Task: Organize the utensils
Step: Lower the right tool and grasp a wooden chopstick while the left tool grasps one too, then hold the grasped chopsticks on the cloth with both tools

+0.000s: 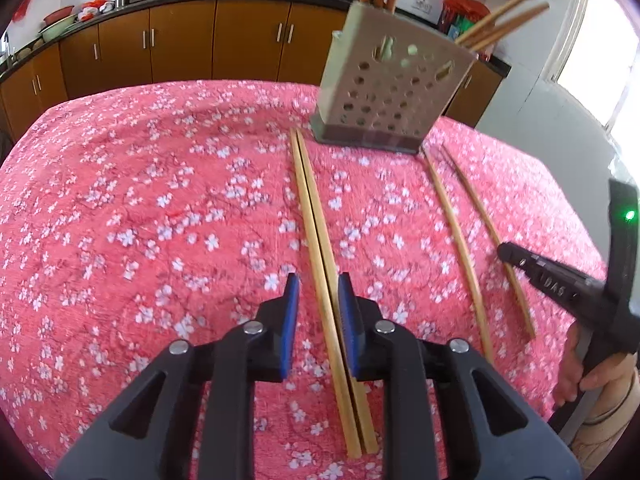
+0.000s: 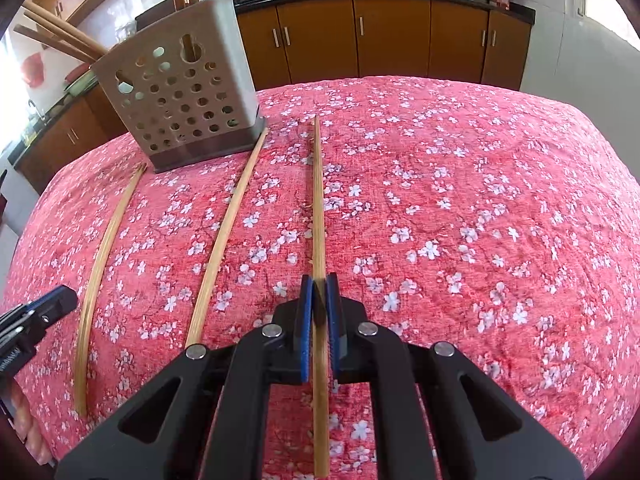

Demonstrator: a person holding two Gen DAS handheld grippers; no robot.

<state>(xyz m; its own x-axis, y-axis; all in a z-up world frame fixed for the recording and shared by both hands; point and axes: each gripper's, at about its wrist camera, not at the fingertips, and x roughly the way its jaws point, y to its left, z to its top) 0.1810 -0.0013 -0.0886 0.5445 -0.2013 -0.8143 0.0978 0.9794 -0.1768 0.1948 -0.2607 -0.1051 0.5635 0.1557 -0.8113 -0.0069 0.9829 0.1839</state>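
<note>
A pair of wooden chopsticks (image 1: pixel 320 256) lies side by side on the pink floral tablecloth; my left gripper (image 1: pixel 319 284) is open, its blue pads either side of the pair. My right gripper (image 2: pixel 319 286) is shut on a single chopstick (image 2: pixel 318 200) that points towards the far edge. The perforated grey holder (image 1: pixel 380 96) stands at the far side with several chopsticks in it; it also shows in the right wrist view (image 2: pixel 184 92). Two more chopsticks (image 1: pixel 460 240) (image 1: pixel 496 240) lie to the right, the outer one reaching the right gripper (image 1: pixel 520 258).
The pink floral tablecloth (image 2: pixel 460 220) covers the table. In the right wrist view a single chopstick (image 2: pixel 224 232) and the pair (image 2: pixel 100 256) lie left of the held one. Brown cabinets (image 1: pixel 180 44) and a counter with pans stand behind.
</note>
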